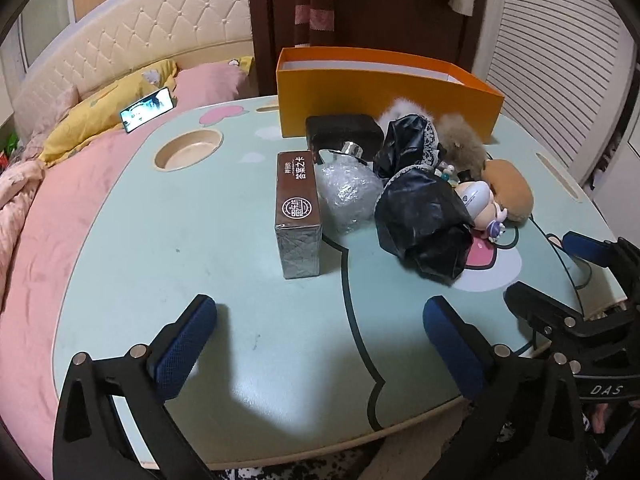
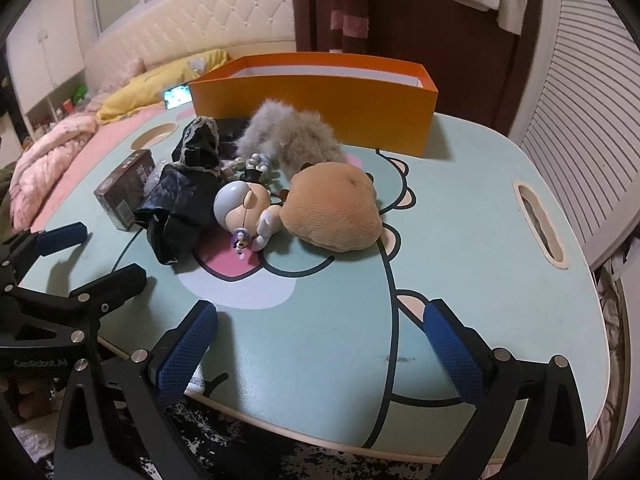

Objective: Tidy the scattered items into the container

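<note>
Both grippers stand with jaws spread wide and nothing between the pads: left gripper (image 1: 320, 344) and right gripper (image 2: 320, 344) hover over the near edge of the lap table (image 1: 168, 240), tilted down toward the clutter. Judgement: this is an approach pose, with no item picked yet.

Orange box (image 1: 384, 96), the container, sits at the table's 12 o'clock edge, open top up. Its inside, as far as visible, shows only white wall; the floor is hidden, so contents cannot be told.

Scattered items bunch at table centre, just in front of the box:
- card box (image 1: 298, 208), dark, shrink-wrapped, lying on its long side, at 9 o'clock of the pile and standing slightly apart from it.
- bubble-wrap bundle (image 1: 348, 192), touching the card box's right side.
- black plastic bag (image 1: 424, 220), crumpled, lace trim showing at its far end.
- baby figurine (image 2: 248, 208), lying on its side, against the tan plush (image 2: 340, 212).
- grey fluffy pom-pom (image 2: 292, 140), at 12 o'clock of the pile, nearest the box.
- bead string (image 2: 256, 162), partly buried; extent unclear.

Open room: bare table at 6 o'clock between grippers and pile, and a wide bare stretch at 3 o'clock in the right wrist view up to the handle slot (image 2: 540, 224). Cup recess (image 1: 188, 150) lies at 10 o'clock. Judgement: the card box is the easiest first grasp, since both long faces are free.
</note>
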Action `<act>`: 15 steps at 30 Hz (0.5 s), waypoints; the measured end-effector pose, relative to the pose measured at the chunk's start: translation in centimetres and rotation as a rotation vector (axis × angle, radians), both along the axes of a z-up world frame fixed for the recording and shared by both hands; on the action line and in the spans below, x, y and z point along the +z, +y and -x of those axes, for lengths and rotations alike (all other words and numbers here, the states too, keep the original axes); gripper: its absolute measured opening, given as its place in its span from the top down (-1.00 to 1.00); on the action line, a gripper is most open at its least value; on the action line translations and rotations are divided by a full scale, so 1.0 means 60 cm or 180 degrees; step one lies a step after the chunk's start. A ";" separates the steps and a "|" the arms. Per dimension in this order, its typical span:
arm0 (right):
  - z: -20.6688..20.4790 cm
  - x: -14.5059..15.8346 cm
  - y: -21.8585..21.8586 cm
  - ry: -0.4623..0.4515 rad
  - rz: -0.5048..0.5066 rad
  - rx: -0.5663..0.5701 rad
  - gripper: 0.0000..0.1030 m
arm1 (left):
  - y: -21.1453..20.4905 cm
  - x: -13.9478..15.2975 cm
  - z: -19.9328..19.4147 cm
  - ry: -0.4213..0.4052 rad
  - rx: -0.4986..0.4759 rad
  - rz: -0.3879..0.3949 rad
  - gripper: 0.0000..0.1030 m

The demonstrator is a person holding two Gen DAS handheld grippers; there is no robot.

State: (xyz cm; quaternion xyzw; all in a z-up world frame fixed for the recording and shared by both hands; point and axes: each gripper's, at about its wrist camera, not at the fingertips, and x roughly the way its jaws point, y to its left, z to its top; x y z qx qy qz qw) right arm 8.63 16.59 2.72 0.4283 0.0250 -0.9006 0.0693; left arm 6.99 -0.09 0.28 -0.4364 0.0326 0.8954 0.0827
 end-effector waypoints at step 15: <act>-0.001 0.001 -0.002 0.0007 -0.0002 0.0000 -1.00 | -0.001 0.001 -0.002 0.0021 -0.0003 -0.0003 -0.99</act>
